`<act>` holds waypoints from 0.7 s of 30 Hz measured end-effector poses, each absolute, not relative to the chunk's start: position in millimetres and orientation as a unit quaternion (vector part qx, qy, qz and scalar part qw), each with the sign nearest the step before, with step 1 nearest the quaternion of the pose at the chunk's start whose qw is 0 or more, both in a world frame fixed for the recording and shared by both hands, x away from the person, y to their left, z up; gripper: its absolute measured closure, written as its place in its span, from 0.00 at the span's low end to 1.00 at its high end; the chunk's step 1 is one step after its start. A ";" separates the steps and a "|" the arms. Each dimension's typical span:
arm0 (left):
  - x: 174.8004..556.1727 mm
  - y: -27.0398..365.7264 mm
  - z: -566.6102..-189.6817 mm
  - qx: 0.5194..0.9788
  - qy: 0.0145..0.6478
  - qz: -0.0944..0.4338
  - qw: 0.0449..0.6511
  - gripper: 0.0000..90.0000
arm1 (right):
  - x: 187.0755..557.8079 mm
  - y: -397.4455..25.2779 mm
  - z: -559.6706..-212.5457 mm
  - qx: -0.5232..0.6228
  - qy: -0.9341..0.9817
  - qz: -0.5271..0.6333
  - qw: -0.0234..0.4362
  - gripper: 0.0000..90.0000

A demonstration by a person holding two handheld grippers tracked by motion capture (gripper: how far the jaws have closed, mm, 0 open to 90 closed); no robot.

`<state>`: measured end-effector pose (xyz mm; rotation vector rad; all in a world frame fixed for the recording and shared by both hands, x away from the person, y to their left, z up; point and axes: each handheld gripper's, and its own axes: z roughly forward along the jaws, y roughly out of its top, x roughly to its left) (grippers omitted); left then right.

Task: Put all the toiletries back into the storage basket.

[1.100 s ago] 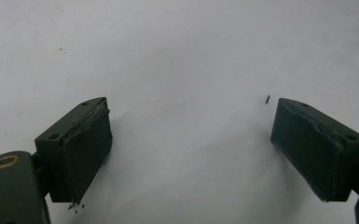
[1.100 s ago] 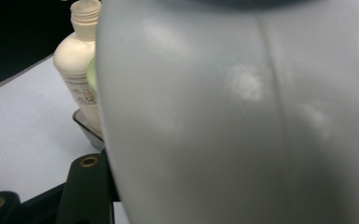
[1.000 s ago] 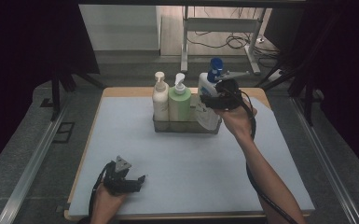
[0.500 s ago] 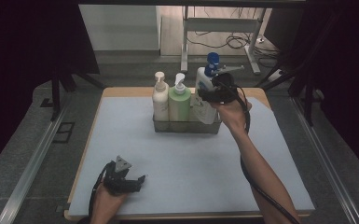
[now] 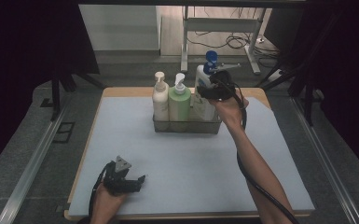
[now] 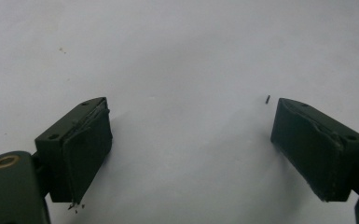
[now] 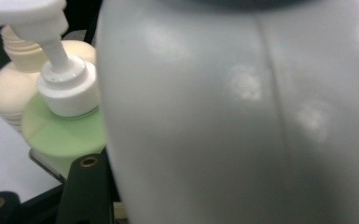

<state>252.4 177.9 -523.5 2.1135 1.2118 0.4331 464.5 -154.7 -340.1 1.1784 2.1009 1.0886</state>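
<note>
The left gripper (image 5: pixel 137 179) is lying low, jaws spread wide. The right gripper (image 5: pixel 204 92) is reaching forward on an outstretched arm, its jaws seemingly clamped.

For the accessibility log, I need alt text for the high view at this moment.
The right gripper grips a white bottle with a blue pump at the right end of a clear basket, beside a green bottle and a cream bottle. The left gripper rests open on the pale mat.
</note>
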 end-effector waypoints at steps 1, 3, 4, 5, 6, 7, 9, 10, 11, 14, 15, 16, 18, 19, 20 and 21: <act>252.4 177.9 -523.5 0.807 0.463 0.165 0.327 0.13 | 464.5 -154.7 -340.1 0.432 0.770 0.399 0.247 0.45; 252.4 177.9 -523.5 0.807 0.463 0.165 0.327 0.13 | 465.7 -154.3 -343.2 0.433 0.769 0.399 0.246 0.45; 252.4 177.9 -523.5 0.807 0.463 0.166 0.327 0.13 | 466.3 -154.3 -345.0 0.434 0.770 0.398 0.246 0.45; 252.4 177.9 -523.5 0.807 0.463 0.166 0.327 0.13 | 467.4 -153.7 -348.9 0.434 0.771 0.396 0.246 0.45; 252.4 177.9 -523.5 0.807 0.463 0.165 0.327 0.13 | 467.8 -153.5 -351.0 0.435 0.771 0.395 0.246 0.45; 252.4 177.9 -523.5 0.807 0.463 0.165 0.327 0.13 | 467.8 -153.5 -351.0 0.435 0.771 0.395 0.246 0.45; 252.4 177.9 -523.5 0.807 0.463 0.166 0.327 0.13 | 468.7 -153.6 -355.7 0.436 0.771 0.394 0.243 0.45; 252.4 177.9 -523.5 0.807 0.463 0.166 0.327 0.13 | 468.9 -153.5 -357.2 0.438 0.771 0.395 0.241 0.45; 252.4 177.9 -523.5 0.807 0.463 0.166 0.327 0.13 | 469.3 -153.6 -359.1 0.439 0.771 0.394 0.240 0.45; 252.4 177.9 -523.5 0.807 0.463 0.166 0.327 0.13 | 470.1 -154.4 -364.1 0.440 0.772 0.392 0.238 0.45; 252.4 177.9 -523.5 0.807 0.463 0.166 0.327 0.13 | 470.4 -154.5 -365.7 0.440 0.772 0.392 0.237 0.45; 252.4 177.9 -523.5 0.807 0.463 0.166 0.327 0.13 | 470.7 -154.5 -367.7 0.443 0.771 0.392 0.235 0.45; 252.4 177.8 -523.5 0.807 0.463 0.166 0.328 0.13 | 471.3 -155.1 -371.1 0.443 0.772 0.390 0.235 0.45; 252.4 177.8 -523.5 0.807 0.463 0.166 0.327 0.13 | 471.4 -155.2 -373.0 0.444 0.772 0.390 0.235 0.45; 252.4 177.8 -523.5 0.807 0.463 0.166 0.327 0.13 | 471.9 -155.4 -377.2 0.446 0.772 0.388 0.234 0.45; 252.4 177.8 -523.5 0.807 0.463 0.166 0.327 0.13 | 471.9 -155.4 -377.2 0.446 0.772 0.388 0.234 0.45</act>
